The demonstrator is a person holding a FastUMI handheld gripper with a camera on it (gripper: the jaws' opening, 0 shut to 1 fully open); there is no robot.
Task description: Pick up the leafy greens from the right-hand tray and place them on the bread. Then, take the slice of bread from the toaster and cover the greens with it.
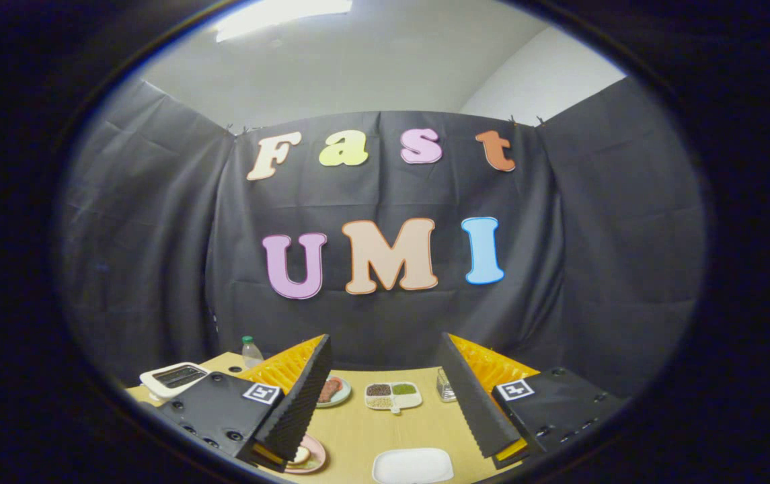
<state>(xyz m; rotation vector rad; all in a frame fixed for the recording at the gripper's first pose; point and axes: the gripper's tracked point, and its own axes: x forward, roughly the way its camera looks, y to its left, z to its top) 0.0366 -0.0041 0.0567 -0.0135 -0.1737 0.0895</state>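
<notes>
My gripper (385, 339) is held high above the wooden table (364, 430), open, with nothing between its fingers. A white toaster (175, 378) stands at the table's left, beyond the left finger; its slots look dark and I cannot tell if bread is inside. A pink plate (311, 458) with a pale bread slice (301, 455) lies under the left finger, partly hidden by it. Between the fingers, further back, a white divided tray (393, 396) holds a green patch (404, 388) in its right back compartment.
A plain white tray (413, 465) lies closest to me between the fingers. A small plate with reddish meat (331, 390) sits left of the divided tray. A clear bottle (251, 351) stands at the back left, a small glass jar (446, 385) beside the right finger.
</notes>
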